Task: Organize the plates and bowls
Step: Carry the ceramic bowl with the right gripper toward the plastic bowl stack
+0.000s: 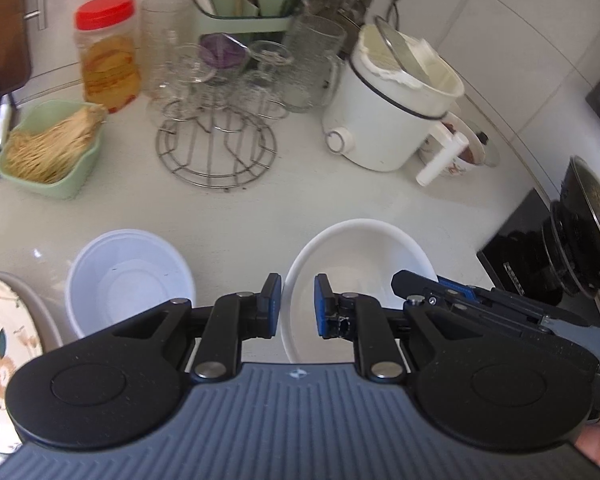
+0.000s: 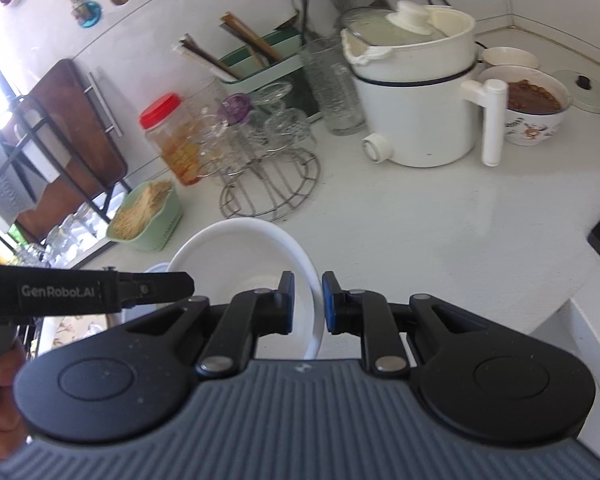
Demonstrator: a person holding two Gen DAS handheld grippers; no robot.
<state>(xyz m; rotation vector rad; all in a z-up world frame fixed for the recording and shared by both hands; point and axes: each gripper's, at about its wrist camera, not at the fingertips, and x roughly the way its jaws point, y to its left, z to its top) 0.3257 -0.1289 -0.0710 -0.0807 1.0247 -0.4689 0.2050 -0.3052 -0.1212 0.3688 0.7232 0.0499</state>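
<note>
Tongs: your left tongs [image 1: 298, 305] and right tongs [image 2: 307, 303] each clamp opposite rims of the white bowl [image 1: 364, 256] | Place: lifted above the tabletop [image 1: 260, 204] | Next: bowl stack [image 1: 128, 276] lies just left, left hand nearer

Your left gripper's body hides the near rim of the white bowl [image 1: 360, 256] in both wrist views. The floral plate [image 1: 0, 344] runs off the picture's left edge. The stacked glasses [image 1: 220, 68] on the wire rack [image 1: 216, 152] blur together, uncountable.
</note>
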